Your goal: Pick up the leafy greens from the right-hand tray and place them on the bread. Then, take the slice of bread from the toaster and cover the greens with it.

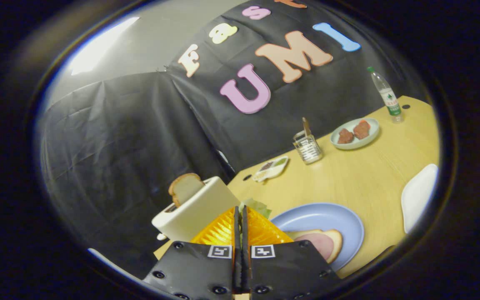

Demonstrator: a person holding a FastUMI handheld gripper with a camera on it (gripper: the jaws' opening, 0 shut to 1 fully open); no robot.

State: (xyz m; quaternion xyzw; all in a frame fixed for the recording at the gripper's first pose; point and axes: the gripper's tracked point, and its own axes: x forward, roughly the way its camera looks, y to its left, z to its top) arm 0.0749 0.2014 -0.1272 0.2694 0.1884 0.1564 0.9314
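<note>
Between the two orange fingers (240, 227), which are pressed almost together, a small tuft of pale leafy greens (258, 206) peeks out just past their tips; whether the pads truly pinch the leaves cannot be told. Just beside the fingers on one side stands one white toaster (198, 210), with one slice of bread (185, 187) rising from its slot. On the other side lies one blue plate (327, 218), holding one slice of bread with a round of pink ham (321, 243) on top. Beyond these, on the wooden desk (361, 179), sit one small white dish (271, 168) near the desk's far edge, one wire holder (307, 146), one pale plate with two brown pieces (354, 133), and one plastic bottle (386, 95) at the far corner. One white tray (419, 196) lies at the near side. Bare wood stretches openly between the blue plate and the far dishes.
</note>
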